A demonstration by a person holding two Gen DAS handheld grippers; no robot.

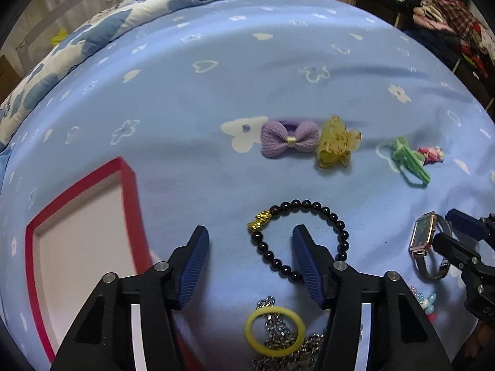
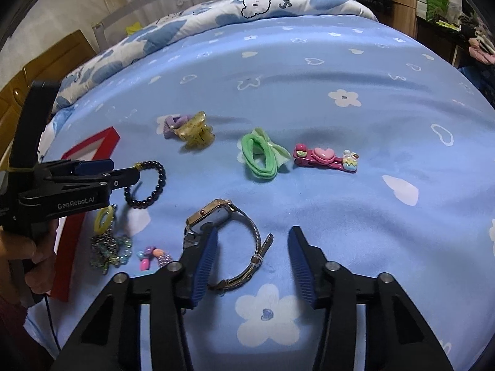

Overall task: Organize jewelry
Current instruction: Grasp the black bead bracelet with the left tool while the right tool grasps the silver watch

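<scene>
My left gripper (image 1: 250, 235) is open over a black bead bracelet (image 1: 324, 208) with a gold charm; its right finger sits inside the loop. My right gripper (image 2: 252, 236) is open around a gold-cased watch (image 2: 213, 213); its left finger covers part of the strap. The watch also shows in the left wrist view (image 1: 423, 235). The bracelet shows in the right wrist view (image 2: 161, 179). A red-rimmed box (image 1: 130, 185) with a white floor lies at the left.
On the blue bedsheet (image 2: 340, 201) lie a purple bow tie (image 1: 289, 137), a yellow claw clip (image 1: 335, 142), a green hair tie (image 2: 261, 154), a pink heart clip (image 2: 324, 156), a yellow ring on a chain (image 1: 273, 330) and beaded pieces (image 2: 151, 255). A quilt (image 2: 253, 3) lies behind.
</scene>
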